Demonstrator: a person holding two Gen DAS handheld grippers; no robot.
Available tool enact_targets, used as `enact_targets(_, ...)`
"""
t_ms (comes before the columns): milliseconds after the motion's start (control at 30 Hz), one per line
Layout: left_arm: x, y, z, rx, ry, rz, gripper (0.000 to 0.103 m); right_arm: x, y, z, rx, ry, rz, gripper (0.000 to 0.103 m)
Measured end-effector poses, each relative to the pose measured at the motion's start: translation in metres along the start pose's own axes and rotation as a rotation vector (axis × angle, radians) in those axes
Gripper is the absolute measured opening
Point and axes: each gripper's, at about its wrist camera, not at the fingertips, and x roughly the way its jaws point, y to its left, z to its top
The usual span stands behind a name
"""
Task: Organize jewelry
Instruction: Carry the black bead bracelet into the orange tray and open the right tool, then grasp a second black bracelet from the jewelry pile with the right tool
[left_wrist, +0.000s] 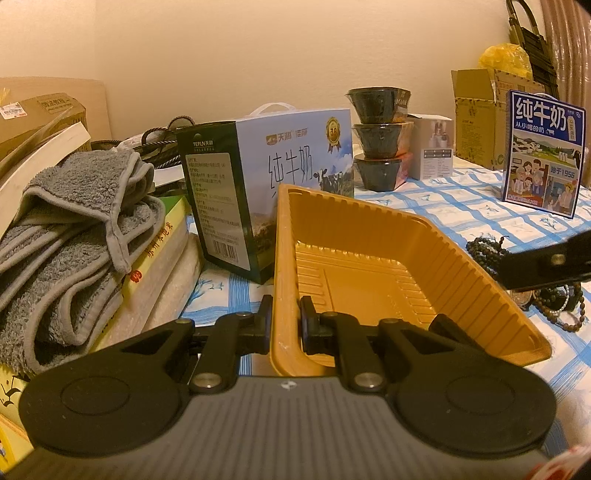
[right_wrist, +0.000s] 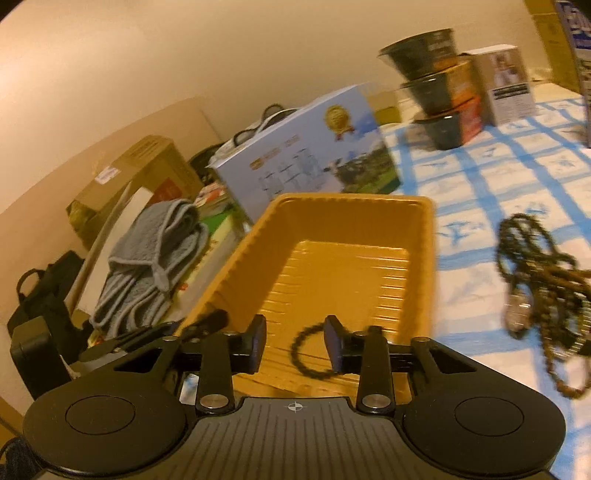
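Left gripper: pads pressed together on the near left rim of the tray, one pad outside the wall, one inside; a firm pinch.
Right gripper: jaws standing apart at a moderate gap over the near end of the tray; pads press on nothing.
Bead bracelet: small dark ring of beads, blurred, between the right gripper's pads and beside the right pad; whether it touches that pad or the tray floor, cannot tell.
Tray: mustard-yellow plastic, ribbed walls, rectangular; sits on the table with its long axis running away from the near edge. Left-wrist view shows its floor bare.
Jewelry pile: tangle of dark and brown bead strands with a pale metallic piece, on the tablecloth to the right of the tray, apart from it.
Tablecloth: white with blue check.
Milk carton box: large, with carry handle, standing just behind the tray's far left corner.
Small milk carton: blue, upright, toward the far right of the table.
Stacked bowls: three dark sealed bowls, near the far edge.
Grey towel: folded, atop books left of the tray.
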Motion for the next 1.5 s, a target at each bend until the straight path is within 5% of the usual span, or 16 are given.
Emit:
enact_targets(600,0.001,0.002,0.0,-0.004,0.003,0.003,0.013,-0.079,-0.107,-0.021,0.103,-0.022,-0.421,0.037)
enact_targets(1300,0.002,0.003,0.0,0.001,0.003,0.001,0.013,-0.008,-0.1,-0.002,-0.123,0.027,-0.381,0.037)
enact_targets(1500,0.003,0.003,0.001,0.004,0.003,0.001,0.013,0.016,-0.105,0.005,-0.159,0.052,-0.385,0.027)
